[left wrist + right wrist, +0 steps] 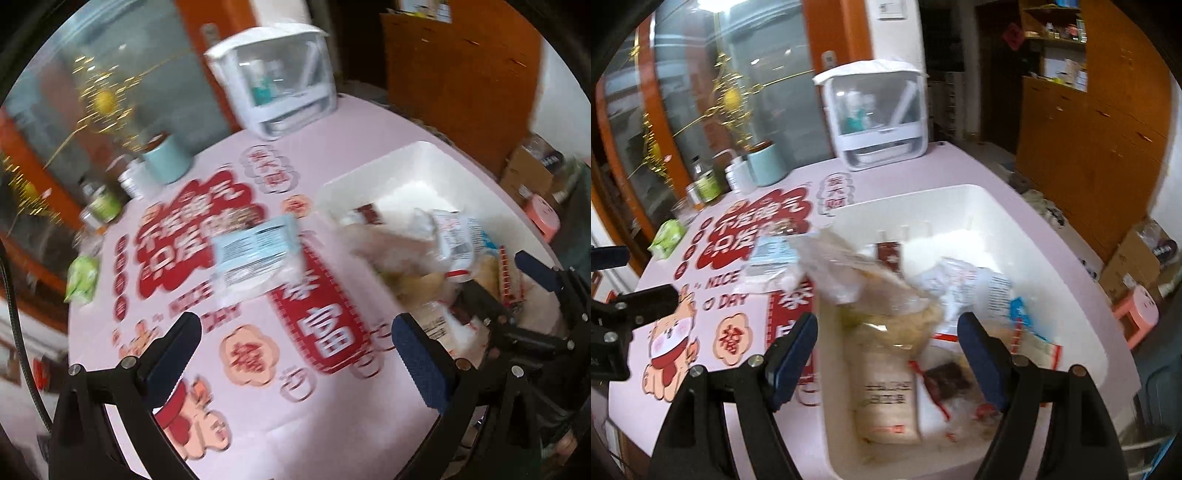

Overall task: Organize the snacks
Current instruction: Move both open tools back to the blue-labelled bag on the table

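A white bin (pixel 1027 236) on the pink printed tablecloth (pixel 258 398) holds several snack packets, among them a beige one (pixel 882 369). A light-blue and white packet (pixel 255 254) lies on the cloth left of the bin (pixel 424 162); it also shows in the right wrist view (pixel 772 258). My left gripper (pixel 295 332) is open and empty above the cloth, near that packet. My right gripper (pixel 886 332) is open over the bin's near end, its jaws either side of the beige packet without closing on it. It also shows in the left wrist view (pixel 532 269).
A white lidded box (pixel 879 118) stands at the back of the table. A teal cup (pixel 764 162), small bottles and a tin (pixel 707 186) line the back left. A green packet (pixel 666 236) lies at the left edge. Cabinets and cardboard boxes (pixel 1137 258) stand to the right.
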